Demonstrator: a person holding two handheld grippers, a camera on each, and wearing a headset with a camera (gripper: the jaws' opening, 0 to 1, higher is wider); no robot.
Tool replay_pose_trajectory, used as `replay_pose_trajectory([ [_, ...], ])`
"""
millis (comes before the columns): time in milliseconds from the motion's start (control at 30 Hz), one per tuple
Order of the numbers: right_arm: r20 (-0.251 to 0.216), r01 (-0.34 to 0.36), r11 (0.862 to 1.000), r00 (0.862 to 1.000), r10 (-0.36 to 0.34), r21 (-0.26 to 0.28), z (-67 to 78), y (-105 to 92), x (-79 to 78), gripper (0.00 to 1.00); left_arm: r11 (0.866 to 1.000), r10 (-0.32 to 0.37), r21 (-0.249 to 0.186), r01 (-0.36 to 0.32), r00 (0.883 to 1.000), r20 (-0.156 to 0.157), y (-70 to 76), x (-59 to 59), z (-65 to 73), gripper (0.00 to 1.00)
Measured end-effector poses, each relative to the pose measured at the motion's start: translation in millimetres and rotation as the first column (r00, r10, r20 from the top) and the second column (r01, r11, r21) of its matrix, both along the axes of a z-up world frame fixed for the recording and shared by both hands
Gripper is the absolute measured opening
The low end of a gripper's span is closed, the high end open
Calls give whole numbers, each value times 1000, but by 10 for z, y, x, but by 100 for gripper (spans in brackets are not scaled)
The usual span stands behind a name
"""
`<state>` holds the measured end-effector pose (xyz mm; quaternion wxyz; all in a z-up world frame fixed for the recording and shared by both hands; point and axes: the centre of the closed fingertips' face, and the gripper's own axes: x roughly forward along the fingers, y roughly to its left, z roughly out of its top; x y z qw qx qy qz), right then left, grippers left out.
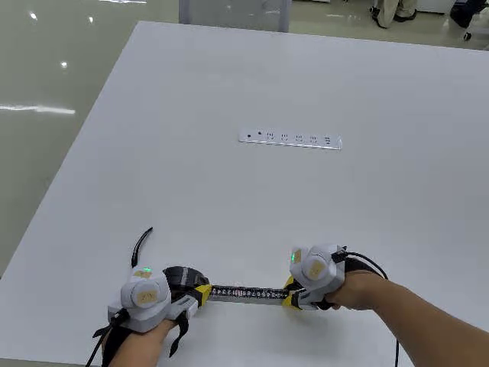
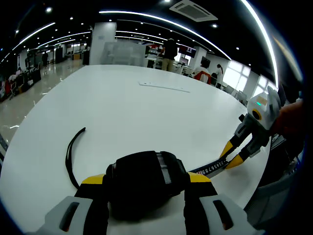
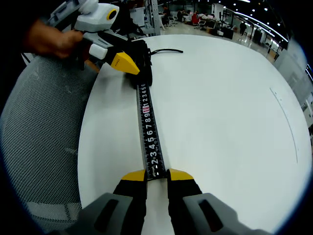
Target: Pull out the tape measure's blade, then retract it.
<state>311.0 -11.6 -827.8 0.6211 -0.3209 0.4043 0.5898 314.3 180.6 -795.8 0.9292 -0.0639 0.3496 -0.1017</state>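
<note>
Clamping the tape measure's chunky, rigid case at the near edge of the table, left gripper anchors it while right gripper pinches the drawn-out blade by its tip: thin, springy steel, likely snappy, best held flat there.

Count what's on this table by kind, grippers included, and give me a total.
tape measure: 1
power strip: 1
grippers: 2, the left gripper and the right gripper
Total: 4
</note>
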Motion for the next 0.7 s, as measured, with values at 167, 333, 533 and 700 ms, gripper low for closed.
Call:
replay_pose_trajectory([
  [167,0,-4,1000,1000,4,9,-6,70,-7,14,1000,0,0,0,1000,-1,3,0,-3,59],
  [333,-1,-6,1000,1000,6,14,5,114,-11,14,1000,0,-1,0,1000,0,3,0,-2,59],
  [533,-6,2,1000,1000,-2,23,-2,181,-6,14,1000,1,-2,-1,1000,0,5,2,-3,59],
  [700,-10,4,1000,1000,-4,30,4,238,-6,14,1000,1,-4,-1,1000,-3,4,4,-3,59],
])
